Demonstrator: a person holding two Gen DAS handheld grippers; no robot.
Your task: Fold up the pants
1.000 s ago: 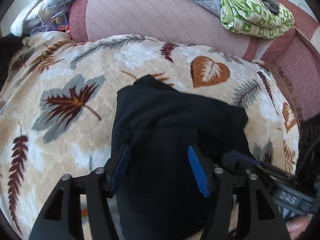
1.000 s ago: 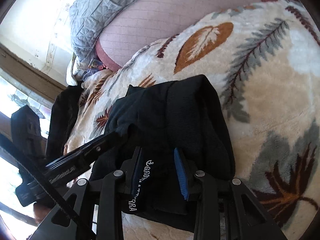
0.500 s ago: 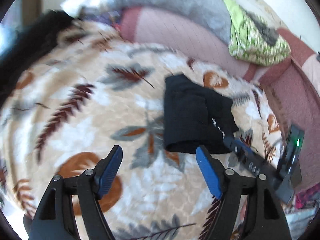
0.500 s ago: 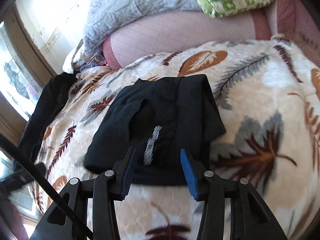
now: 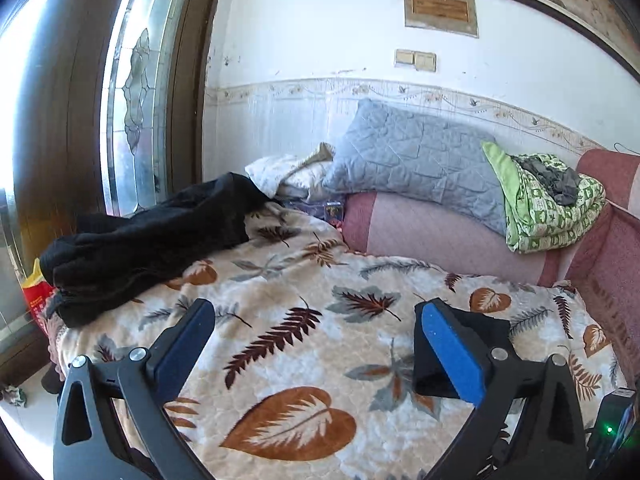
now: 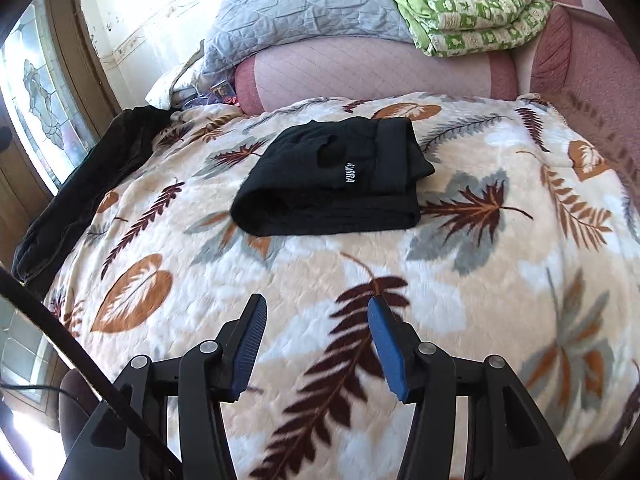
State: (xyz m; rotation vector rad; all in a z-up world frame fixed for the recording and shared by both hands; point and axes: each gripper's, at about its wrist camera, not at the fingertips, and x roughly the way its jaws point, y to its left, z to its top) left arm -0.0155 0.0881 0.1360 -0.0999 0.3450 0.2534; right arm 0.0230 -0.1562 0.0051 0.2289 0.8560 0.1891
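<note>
**Both tools back off the folded pants**

Since a second ago both tools have let go of the pants (image 6: 336,184) and pulled back. Then, the left tool (image 5: 316,344) and right tool (image 6: 316,336) were down on the black cloth; half a second ago the right one was still at its near edge. Now each is clear of the pants, jaws spread wide with nothing between the blue pads. The left view has also swung up to take in the wall and window.

The pants lie as a compact black bundle on the leaf-print blanket (image 6: 460,320), toward the far side of the bed near the pink bolster (image 6: 372,68), a white logo facing up. In the left view only a dark corner shows behind the right-hand finger.

The fold looks finished. To close it out well, keep both tools lifted and away so no pad drags the top layer. If tidying is wanted, press the slightly loose right-hand flap flat rather than re-gripping.

A second dark garment (image 5: 152,240) lies heaped along the bed's left edge by the window, apparently unfolded and well apart from the bundle.
</note>
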